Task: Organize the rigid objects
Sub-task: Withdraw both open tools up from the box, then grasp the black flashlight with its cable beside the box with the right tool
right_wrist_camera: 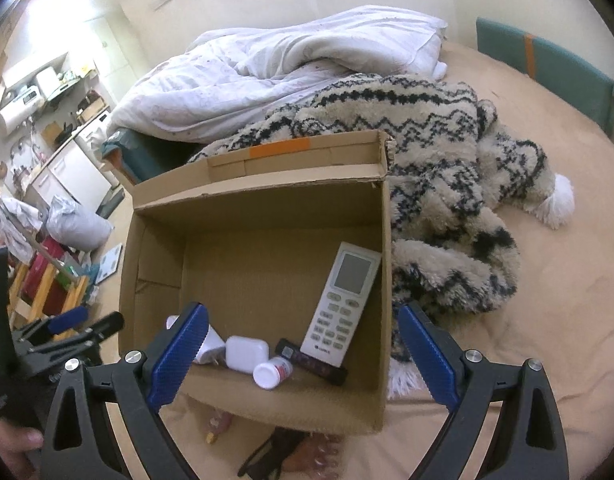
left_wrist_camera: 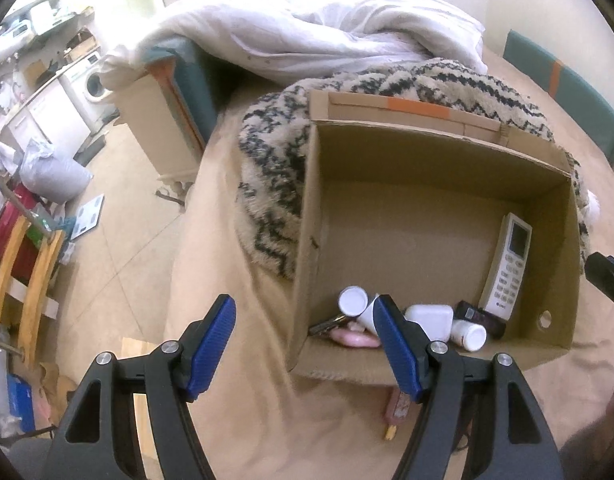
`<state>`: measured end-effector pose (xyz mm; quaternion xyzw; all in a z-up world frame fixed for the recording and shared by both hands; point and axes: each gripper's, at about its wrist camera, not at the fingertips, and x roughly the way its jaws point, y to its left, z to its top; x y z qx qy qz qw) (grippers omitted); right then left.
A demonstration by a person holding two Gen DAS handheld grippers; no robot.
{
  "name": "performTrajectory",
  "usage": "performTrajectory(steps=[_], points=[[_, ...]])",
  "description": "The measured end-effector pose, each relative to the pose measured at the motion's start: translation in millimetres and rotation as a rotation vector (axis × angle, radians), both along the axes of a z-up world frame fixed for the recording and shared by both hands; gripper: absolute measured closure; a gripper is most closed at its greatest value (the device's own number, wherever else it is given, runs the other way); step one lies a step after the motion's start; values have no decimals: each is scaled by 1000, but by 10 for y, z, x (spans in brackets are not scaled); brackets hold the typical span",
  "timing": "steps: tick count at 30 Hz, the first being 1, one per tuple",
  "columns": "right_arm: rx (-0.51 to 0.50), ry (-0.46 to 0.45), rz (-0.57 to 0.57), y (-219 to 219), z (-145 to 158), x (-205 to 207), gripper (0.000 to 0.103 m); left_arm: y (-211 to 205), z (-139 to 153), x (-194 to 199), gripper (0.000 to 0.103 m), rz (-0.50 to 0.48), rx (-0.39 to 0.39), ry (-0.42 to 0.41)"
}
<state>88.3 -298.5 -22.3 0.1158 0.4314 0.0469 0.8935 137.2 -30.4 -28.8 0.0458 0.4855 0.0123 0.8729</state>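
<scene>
A: So, where's my stuff sitting?
B: The white remote control lies in the open brown cardboard box on the bed. My left tool and right tool gape wide, holding nothing.

Soft, warm indoor light, mild overall blur, strong fisheye bending and dark vignette at the edges.

Left gripper fingers spread over cardboard box; remote inside
</scene>
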Motion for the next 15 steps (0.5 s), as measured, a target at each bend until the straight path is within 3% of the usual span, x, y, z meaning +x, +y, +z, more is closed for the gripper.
performTrajectory(steps=[8, 15], points=[[25, 74, 9, 35, -134, -229, 2, 195, 26, -248, 35, 6, -22, -9], [58, 143, 6, 64, -281, -369, 2, 328, -139, -386, 35, 43, -67, 19]])
